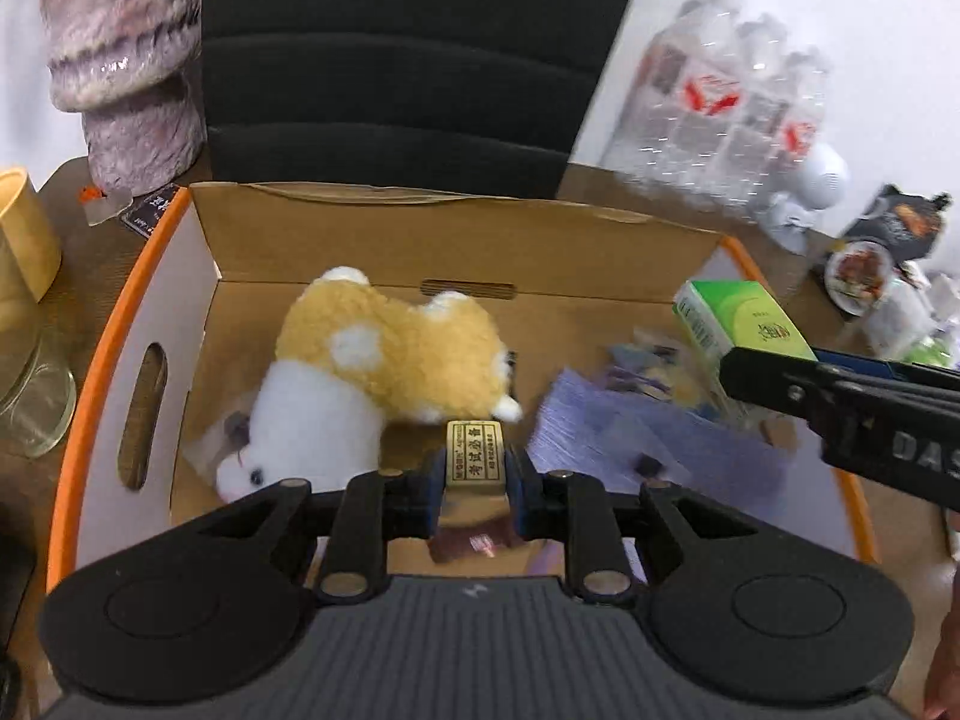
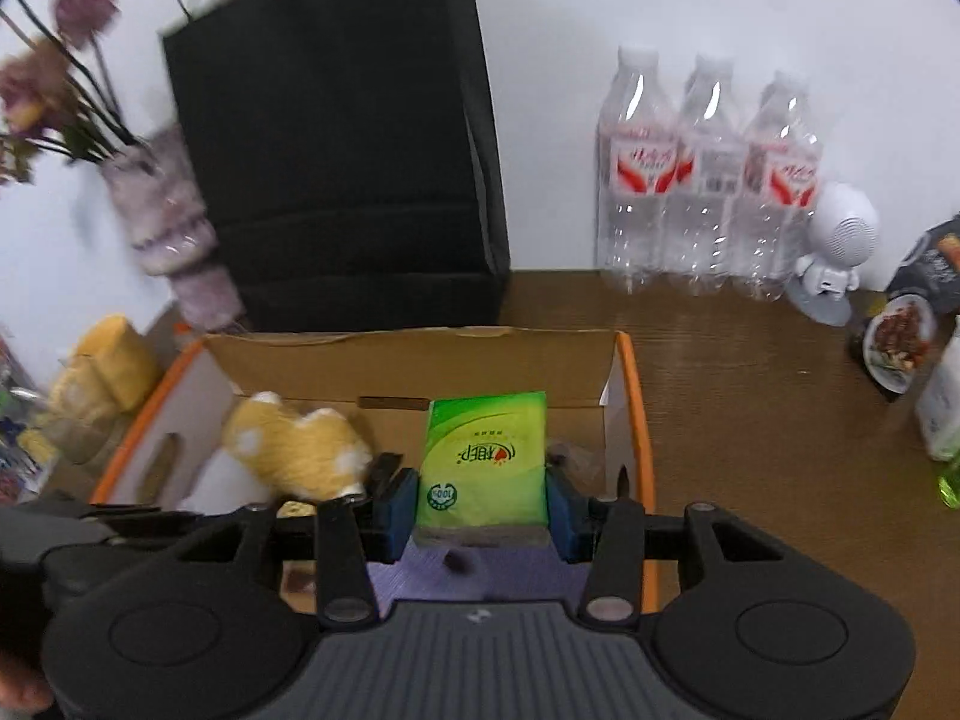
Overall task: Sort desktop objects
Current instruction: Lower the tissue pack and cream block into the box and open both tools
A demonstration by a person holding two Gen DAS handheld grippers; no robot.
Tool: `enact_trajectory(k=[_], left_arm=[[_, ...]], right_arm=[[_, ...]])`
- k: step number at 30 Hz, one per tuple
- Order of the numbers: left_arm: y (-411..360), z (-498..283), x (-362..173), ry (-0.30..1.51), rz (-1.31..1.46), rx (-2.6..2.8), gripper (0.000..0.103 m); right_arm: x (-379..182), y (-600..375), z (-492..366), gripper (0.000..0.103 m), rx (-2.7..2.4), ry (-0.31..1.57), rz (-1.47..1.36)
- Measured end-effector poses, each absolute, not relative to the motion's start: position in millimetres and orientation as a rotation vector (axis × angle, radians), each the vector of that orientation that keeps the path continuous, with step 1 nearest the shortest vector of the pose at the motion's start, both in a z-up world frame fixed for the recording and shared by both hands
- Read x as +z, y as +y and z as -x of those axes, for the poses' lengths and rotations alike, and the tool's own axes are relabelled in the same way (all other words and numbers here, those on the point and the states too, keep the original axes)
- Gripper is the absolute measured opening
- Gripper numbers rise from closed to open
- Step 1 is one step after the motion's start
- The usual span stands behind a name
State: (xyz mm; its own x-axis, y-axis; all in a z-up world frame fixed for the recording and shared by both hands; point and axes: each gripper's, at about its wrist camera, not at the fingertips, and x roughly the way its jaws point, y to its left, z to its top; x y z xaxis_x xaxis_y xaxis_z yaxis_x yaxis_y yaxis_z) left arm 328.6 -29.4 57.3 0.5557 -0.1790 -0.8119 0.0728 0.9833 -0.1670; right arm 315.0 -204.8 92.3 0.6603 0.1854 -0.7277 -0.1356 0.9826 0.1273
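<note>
The left gripper (image 1: 474,483) clamps a small gold box (image 1: 474,455) above the cardboard box (image 1: 456,228); its print is too small to read. The right gripper (image 2: 480,510) pinches a green tissue pack (image 2: 485,459) over the same box, hiding the contents beneath. Only the left view shows the whole plush dog (image 1: 372,372); only the right shows the water bottles (image 2: 702,180) sharply.

My left gripper (image 1: 474,495) is clamped on a small gold bar (image 1: 474,456) above the cardboard box (image 1: 456,234). In the box I see a yellow-and-white plush toy (image 1: 366,372) on its side and purple paper (image 1: 636,438). My right gripper (image 1: 744,375) carries a green packet (image 1: 744,318) over the box's right side.
</note>
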Motion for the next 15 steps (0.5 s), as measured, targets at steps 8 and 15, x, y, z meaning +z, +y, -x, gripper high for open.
enact_trajectory(k=[8,15], left_arm=[[-21.6,-334.4,62.8,0.920,0.109,-0.158,0.081],[-28.1,-321.6,66.3,0.965,0.027,-0.145,0.090]], right_arm=[[68.2,-206.5,-348.1,0.079,0.158,0.939,-0.133],[76.7,-202.6,-332.8,0.080,0.154,1.032,-0.112]])
